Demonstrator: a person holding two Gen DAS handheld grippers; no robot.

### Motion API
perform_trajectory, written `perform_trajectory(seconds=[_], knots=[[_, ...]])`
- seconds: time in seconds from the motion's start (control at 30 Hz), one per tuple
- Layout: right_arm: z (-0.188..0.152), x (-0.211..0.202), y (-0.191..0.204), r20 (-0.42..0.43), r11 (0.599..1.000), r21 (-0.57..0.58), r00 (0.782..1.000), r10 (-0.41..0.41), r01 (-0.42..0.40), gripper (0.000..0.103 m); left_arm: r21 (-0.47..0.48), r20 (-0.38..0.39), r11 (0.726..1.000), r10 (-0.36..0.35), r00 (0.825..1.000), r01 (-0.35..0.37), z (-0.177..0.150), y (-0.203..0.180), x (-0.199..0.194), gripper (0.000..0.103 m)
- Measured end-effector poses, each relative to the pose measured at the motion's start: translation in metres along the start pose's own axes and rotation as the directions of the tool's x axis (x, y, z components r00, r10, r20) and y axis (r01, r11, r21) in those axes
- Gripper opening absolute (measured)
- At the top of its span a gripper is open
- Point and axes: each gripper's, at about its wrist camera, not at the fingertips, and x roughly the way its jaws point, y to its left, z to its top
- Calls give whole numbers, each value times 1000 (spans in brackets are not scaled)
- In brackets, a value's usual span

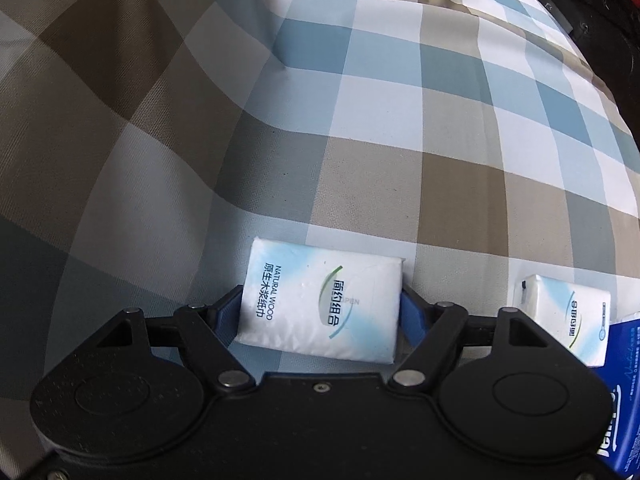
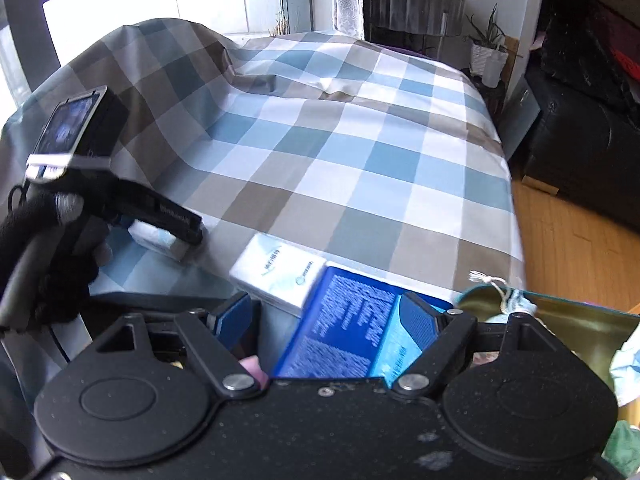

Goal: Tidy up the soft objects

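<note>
One white tissue pack (image 1: pixel 320 300) reading "NATURAL WOOD" sits clamped between the left gripper (image 1: pixel 322 308); the right gripper (image 2: pixel 330 318) gapes wide.

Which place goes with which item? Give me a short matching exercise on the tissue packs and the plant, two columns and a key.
Things:
1. white tissue pack with "NATURAL WOOD" print
2. second white tissue pack
3. blue pack
4. potted plant

Places:
A. on the floor past the far corner of the checked cover
B. between the fingers of the left gripper
C. lying on the cover beside the blue pack, in no gripper
D. between the fingers of the right gripper

Pairs: 1-B, 2-C, 3-D, 4-A
</note>
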Motion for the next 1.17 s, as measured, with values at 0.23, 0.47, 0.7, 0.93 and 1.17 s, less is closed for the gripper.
perform_trajectory(seconds=[0.23,0.47,0.7,0.93,1.17], knots=[[36,43,32,-54,1000,-10,998,29,-30,80,-2,-29,1000,-15,999,15,5,3,3,72],[43,83,57,-127,992,-128,991,-27,11,80,4,-27,1000,-12,1000,12,6,1,5,72],[44,112,64,-175,951,-308,980,-94,37,84,2,-32,1000,-18,999,18,7,3,6,72],[78,124,17,-127,975,-132,972,-197,180,84,8,-23,1000,-16,1000,16,4,3,4,72],[80,118,9,-170,997,-67,985,29,-41,87,11,-21,1000,-18,1000,19,3,3,4,72]])
